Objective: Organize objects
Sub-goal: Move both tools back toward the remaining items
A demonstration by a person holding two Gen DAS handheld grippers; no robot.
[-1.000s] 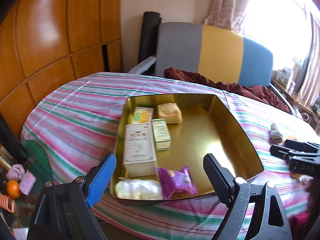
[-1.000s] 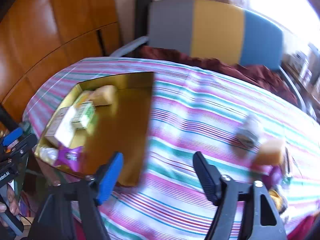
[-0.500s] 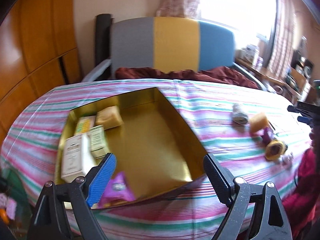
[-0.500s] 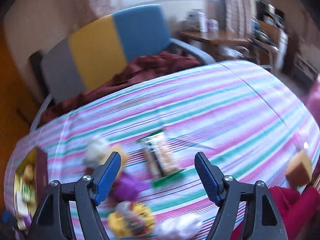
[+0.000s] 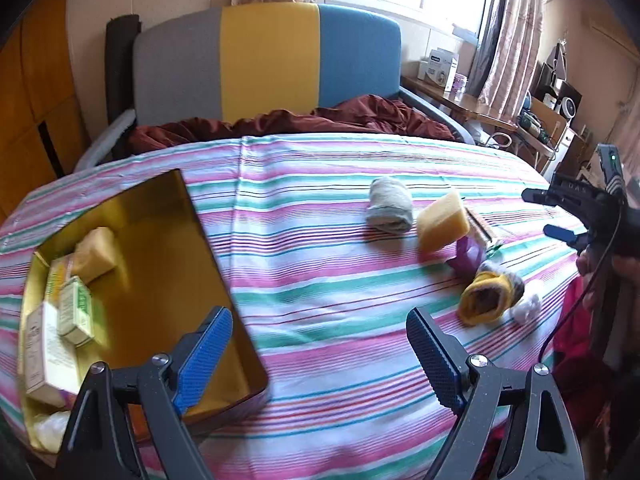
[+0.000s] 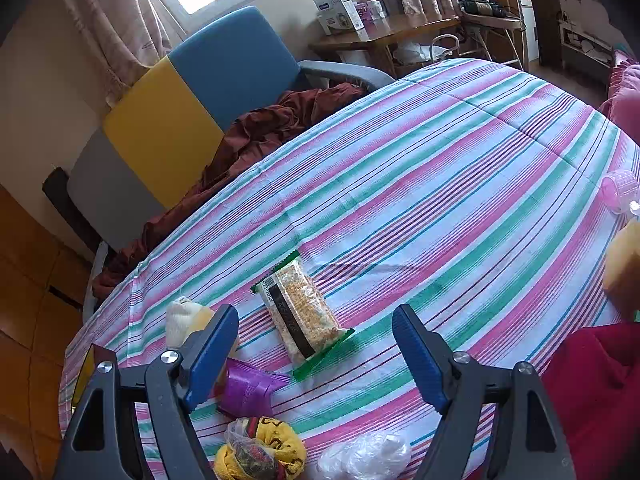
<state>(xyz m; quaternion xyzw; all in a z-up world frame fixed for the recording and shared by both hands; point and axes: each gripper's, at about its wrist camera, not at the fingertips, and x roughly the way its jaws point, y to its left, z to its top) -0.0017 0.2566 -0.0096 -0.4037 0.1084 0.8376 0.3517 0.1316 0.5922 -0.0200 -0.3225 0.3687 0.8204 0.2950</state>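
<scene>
A gold tin tray lies at the left of the striped table and holds boxes and a yellow sponge. To its right lie a rolled grey sock, a yellow sponge, a purple packet and a yellow sock roll. My left gripper is open and empty above the table's near edge. My right gripper is open and empty, just short of a green-edged snack bar. The purple packet, yellow sock roll and a clear plastic wad lie near it.
A grey, yellow and blue chair with a dark red cloth stands behind the table. A pink roller and another sponge sit at the table's right edge. A cluttered desk stands by the window.
Both grippers have swung right: the left view has left the tray for the loose pile, the right view now faces the snack bar. Both stayed open.
</scene>
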